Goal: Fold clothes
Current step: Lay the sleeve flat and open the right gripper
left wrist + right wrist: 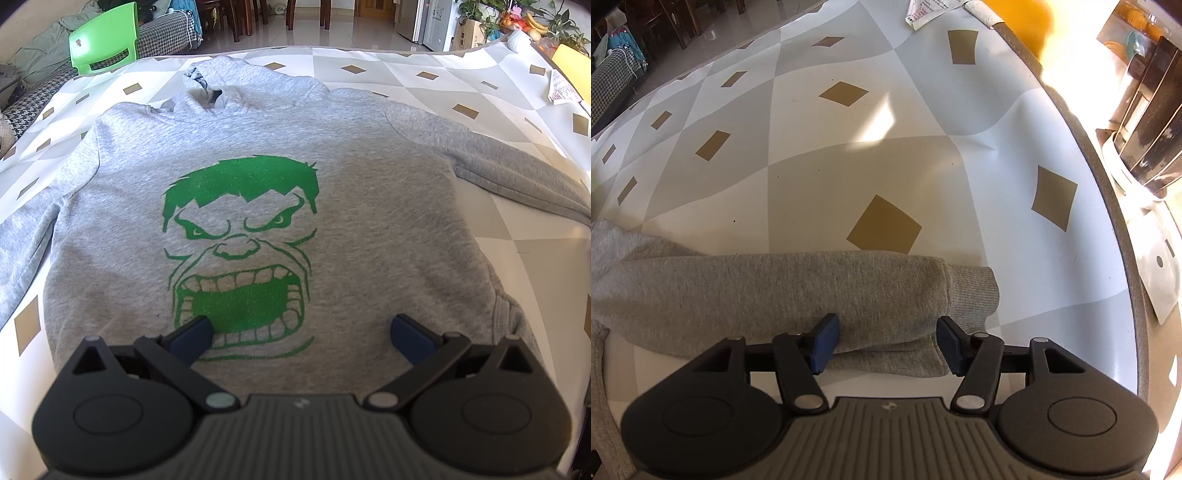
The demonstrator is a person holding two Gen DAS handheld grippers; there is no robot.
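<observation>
— Garment position?
— Grey hoodie [369, 221] lies front up on the bench [517, 92], green face print [240, 251] showing, hood at the far end.
— Left tongs [301, 332]?
— Spread wide above the lower print, gripping nothing.
— Right tongs [886, 341]?
— Spread, fingers straddling the sleeve [775, 291] near its ribbed cuff [971, 295].

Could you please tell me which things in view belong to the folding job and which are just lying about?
Job:
grey hoodie
its sleeve
left claw, open
right claw, open

Lying about:
green chair
paper slip
bananas
</observation>
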